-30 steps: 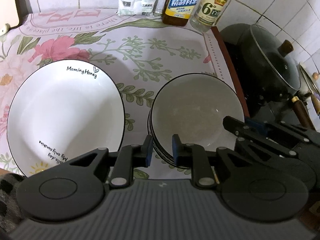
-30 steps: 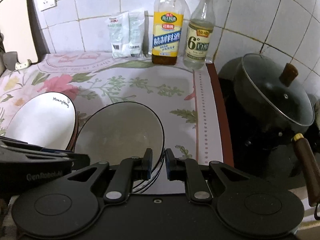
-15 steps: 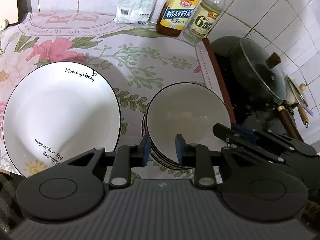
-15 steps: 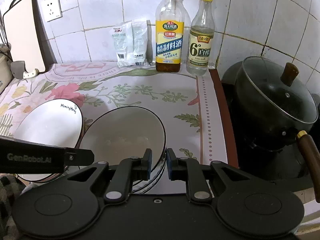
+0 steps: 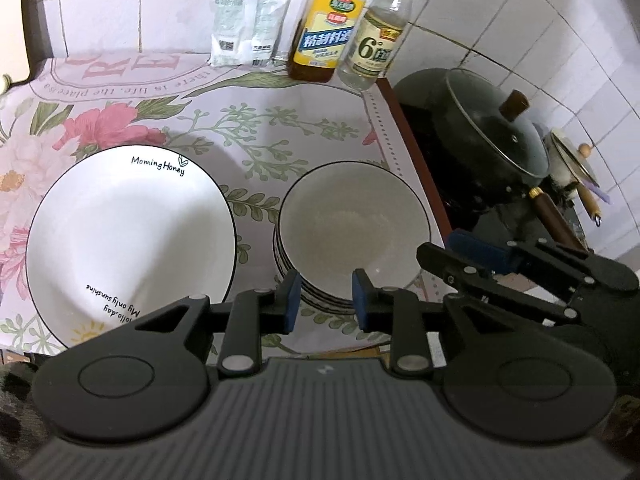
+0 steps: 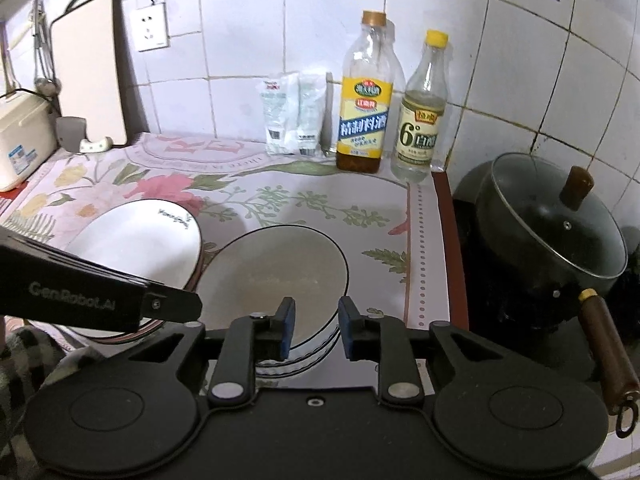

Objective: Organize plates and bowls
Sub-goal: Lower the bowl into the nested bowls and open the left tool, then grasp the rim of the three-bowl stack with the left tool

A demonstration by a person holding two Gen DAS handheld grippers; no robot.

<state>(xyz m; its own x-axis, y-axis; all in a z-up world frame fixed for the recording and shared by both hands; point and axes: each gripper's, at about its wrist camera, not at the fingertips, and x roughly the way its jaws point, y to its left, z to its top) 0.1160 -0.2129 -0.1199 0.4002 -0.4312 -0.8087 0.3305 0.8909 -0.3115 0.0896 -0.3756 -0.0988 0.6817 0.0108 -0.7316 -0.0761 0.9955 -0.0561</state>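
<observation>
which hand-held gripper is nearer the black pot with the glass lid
Right. The right hand-held gripper sits between the bowl stack and the pot; the left hand-held gripper is farther from it.

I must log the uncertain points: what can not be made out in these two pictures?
- Bowl stack, both views: the count; only rim edges show, near rims behind the jaws.
- Plate, right view: near half hidden by the left gripper.
- Pot, both views: contents, dark under the lid.
- Bags, both views: print too small.
</observation>
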